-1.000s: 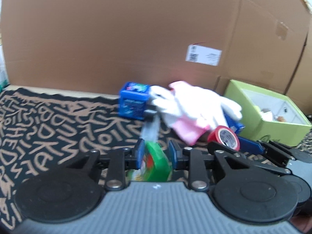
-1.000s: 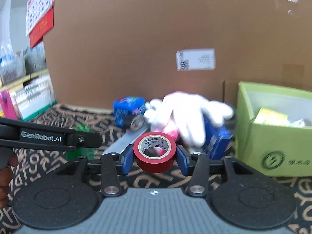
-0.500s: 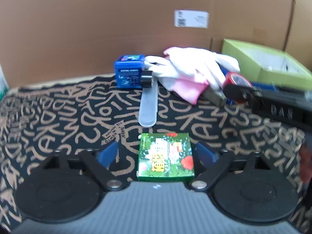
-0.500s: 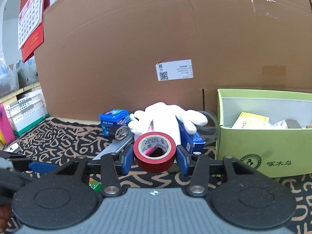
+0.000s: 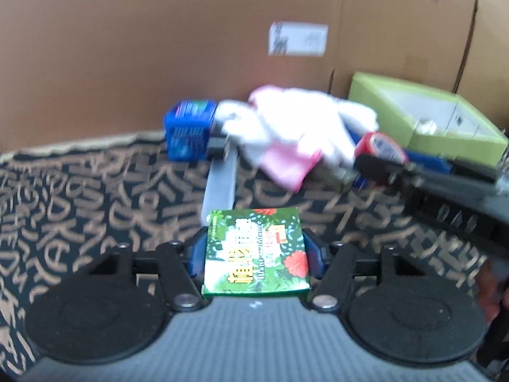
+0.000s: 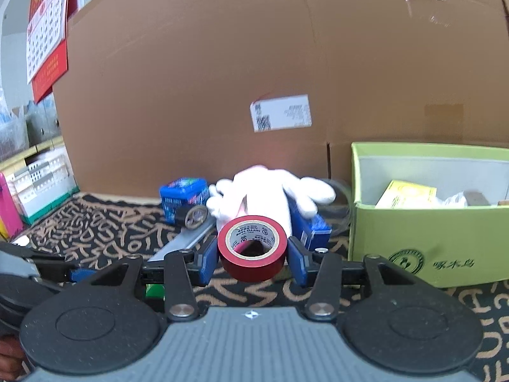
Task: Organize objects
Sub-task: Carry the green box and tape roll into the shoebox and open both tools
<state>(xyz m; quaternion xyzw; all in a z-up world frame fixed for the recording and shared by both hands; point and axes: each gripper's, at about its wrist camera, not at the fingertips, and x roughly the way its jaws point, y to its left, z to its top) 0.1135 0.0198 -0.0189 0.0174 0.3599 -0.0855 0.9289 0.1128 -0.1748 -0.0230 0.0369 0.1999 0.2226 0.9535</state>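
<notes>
While the left gripper [image 5: 256, 251] closes its jaws on a green box [image 5: 256, 253] lying flat on the patterned mat [image 5: 95, 191], pads at its sides, the right gripper [image 6: 253, 254] holds a red tape roll [image 6: 253, 248] clamped above the mat, near the lime-green carton [image 6: 426, 248] and white gloves [image 6: 270, 191].

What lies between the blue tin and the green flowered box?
In the left wrist view, a translucent flat strip runs from beside the blue tin toward the green flowered box.
</notes>
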